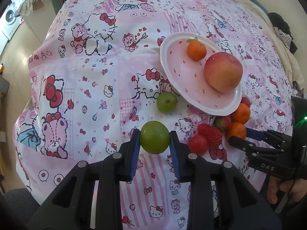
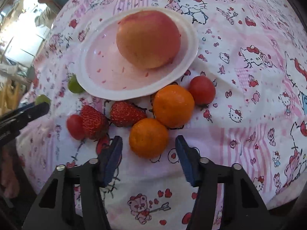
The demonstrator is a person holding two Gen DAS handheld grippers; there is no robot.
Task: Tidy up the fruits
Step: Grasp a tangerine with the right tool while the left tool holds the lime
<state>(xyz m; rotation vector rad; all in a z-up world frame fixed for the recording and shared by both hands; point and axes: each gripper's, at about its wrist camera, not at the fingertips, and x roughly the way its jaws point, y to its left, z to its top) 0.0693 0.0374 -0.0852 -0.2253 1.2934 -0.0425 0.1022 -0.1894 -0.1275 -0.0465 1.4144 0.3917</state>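
I see the pink plate (image 1: 173,71) on the cartoon cloth (image 1: 86,88), with a big apple (image 1: 223,71) and a small orange (image 1: 196,50) already on it. My left gripper (image 1: 154,140) is clamped on a green fruit (image 1: 154,140), so I think it goes to the plate next. My right gripper (image 2: 148,143) has its jaws apart around an orange (image 2: 148,138), not yet squeezing. The plate's near side is free; strawberries (image 2: 126,113) crowd close.

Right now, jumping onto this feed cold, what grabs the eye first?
The big apple on the pink plate, with a small orange beside it. Then the green fruit clamped in the left gripper, and the right gripper open around a loose orange below the plate.
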